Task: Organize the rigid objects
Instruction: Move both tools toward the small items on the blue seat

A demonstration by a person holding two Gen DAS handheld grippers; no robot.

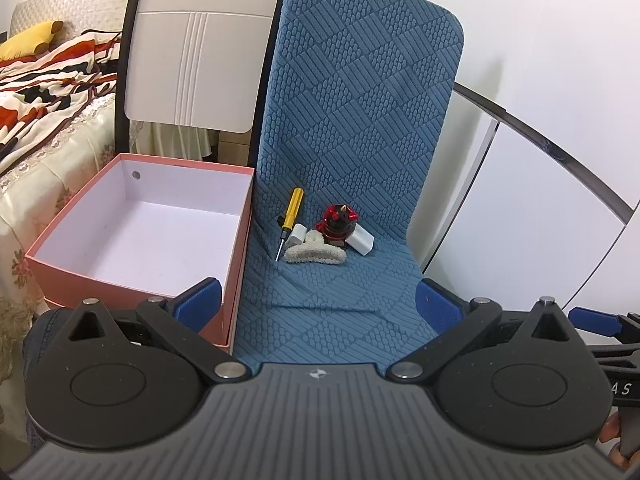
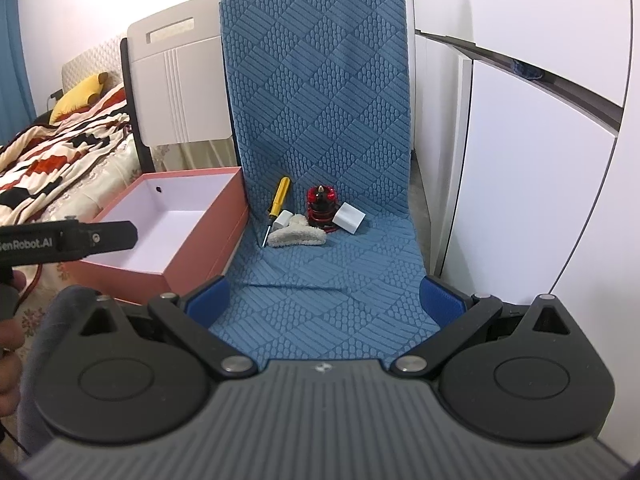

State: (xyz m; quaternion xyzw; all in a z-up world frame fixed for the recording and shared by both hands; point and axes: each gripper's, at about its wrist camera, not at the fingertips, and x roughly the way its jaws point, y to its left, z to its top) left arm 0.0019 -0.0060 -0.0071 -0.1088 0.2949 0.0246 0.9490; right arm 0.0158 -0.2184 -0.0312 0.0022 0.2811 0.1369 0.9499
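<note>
On a blue quilted chair seat [image 1: 336, 300] lie a yellow screwdriver [image 1: 291, 211], a small white plug [image 1: 298, 233], a cream fuzzy hair clip [image 1: 316, 255], a red and black motor part [image 1: 336, 225] and a white charger block [image 1: 362, 241]. They also show in the right wrist view: screwdriver [image 2: 278, 203], plug [image 2: 283, 219], hair clip [image 2: 296, 237], motor part [image 2: 321, 210], charger block [image 2: 350, 218]. An open, empty pink box [image 1: 140, 232] stands left of the seat. My left gripper [image 1: 320, 304] and right gripper [image 2: 326, 300] are open and empty, held back from the objects.
A white chair back [image 1: 196, 52] stands behind the box [image 2: 168, 236]. A bed with a patterned blanket [image 1: 44, 76] is at the left. White cabinet doors [image 2: 532, 160] are at the right. The left gripper's body [image 2: 68, 238] reaches in over the box in the right wrist view.
</note>
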